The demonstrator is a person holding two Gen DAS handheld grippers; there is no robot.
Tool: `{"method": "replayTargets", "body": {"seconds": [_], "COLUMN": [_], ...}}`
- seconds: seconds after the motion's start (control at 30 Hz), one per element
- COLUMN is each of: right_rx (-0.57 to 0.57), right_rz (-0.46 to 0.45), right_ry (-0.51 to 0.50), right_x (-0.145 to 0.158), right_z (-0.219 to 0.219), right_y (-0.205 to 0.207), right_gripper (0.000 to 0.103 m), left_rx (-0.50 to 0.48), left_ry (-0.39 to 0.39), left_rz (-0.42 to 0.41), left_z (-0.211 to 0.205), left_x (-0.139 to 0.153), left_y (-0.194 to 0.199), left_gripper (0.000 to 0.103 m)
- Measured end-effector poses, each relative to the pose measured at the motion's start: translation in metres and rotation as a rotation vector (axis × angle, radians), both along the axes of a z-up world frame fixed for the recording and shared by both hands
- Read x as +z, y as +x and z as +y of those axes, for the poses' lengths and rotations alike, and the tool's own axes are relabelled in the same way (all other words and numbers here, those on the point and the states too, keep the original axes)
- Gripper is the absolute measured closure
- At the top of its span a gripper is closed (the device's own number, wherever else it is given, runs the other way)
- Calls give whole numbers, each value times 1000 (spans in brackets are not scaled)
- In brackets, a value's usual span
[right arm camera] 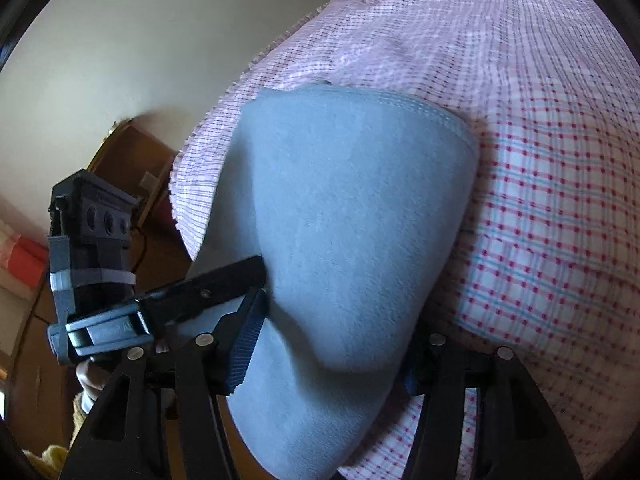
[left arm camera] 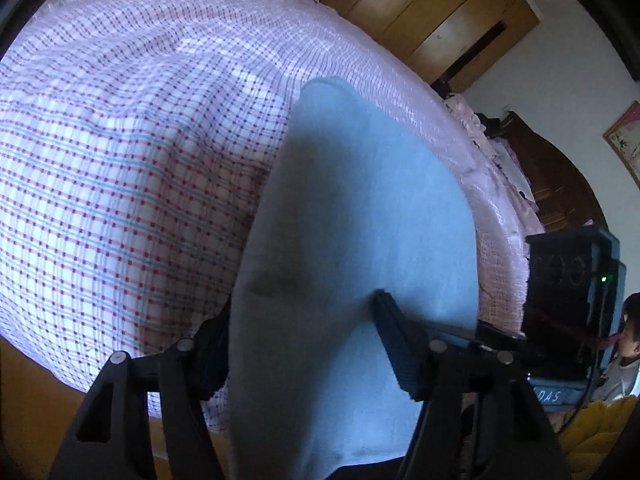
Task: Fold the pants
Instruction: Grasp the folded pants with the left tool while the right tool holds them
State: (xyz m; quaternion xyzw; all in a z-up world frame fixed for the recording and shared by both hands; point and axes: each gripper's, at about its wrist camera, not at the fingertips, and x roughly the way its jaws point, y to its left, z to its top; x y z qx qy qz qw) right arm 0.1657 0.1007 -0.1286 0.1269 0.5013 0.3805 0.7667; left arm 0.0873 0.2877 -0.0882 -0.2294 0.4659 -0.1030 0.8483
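The light blue pants [left arm camera: 360,216] lie as a long panel on the checked bedsheet [left arm camera: 120,160]. My left gripper [left arm camera: 304,320] is shut on the near end of the pants, the cloth bunched between its jaws. In the right wrist view the pants [right arm camera: 352,220] stretch away to a stitched hem at the far end. My right gripper [right arm camera: 332,340] is shut on the same near end, cloth draped over its fingers. The left gripper [right arm camera: 224,284] shows there beside it, touching the cloth's left edge. The right gripper's body [left arm camera: 568,300] shows at the right of the left wrist view.
The bed's pink and blue checked sheet [right arm camera: 540,160] has a fringed edge [right arm camera: 208,128]. A wooden wardrobe [left arm camera: 440,12] and dark headboard [left arm camera: 560,184] stand beyond the bed. A wooden cabinet [right arm camera: 132,168] stands by the wall at left. A person's face [left arm camera: 632,332] is at the right edge.
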Motion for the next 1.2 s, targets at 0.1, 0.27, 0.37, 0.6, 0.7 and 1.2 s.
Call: {"method": "replayTargets", "body": {"seconds": [0.1, 0.27, 0.37, 0.6, 0.7, 1.2], "right_rx": [13, 26, 43, 43, 37, -31], "right_rz": [-43, -59, -81, -68, -66, -190], "right_ry": [-3, 66, 88, 165, 182, 159], "right_x": [10, 33, 46, 67, 75, 113], "right_z": [-1, -8, -17, -54, -72, -186], "right_y": [-6, -15, -22, -28, -28, -44], "right_gripper": [71, 76, 76, 76, 76, 76], "left_rx": [-9, -1, 4, -8, -22, -157], "left_ry": [12, -20, -49, -54, -61, -88], "left_rz": [-25, -41, -60, -104, -116, -167], "left_z": [-4, -6, -8, -47, -66, -175], "left_x": [7, 23, 34, 66, 76, 113], "left_y": [-9, -29, -40, -51, -49, -24], "left_gripper": [44, 47, 47, 47, 47, 47]}}
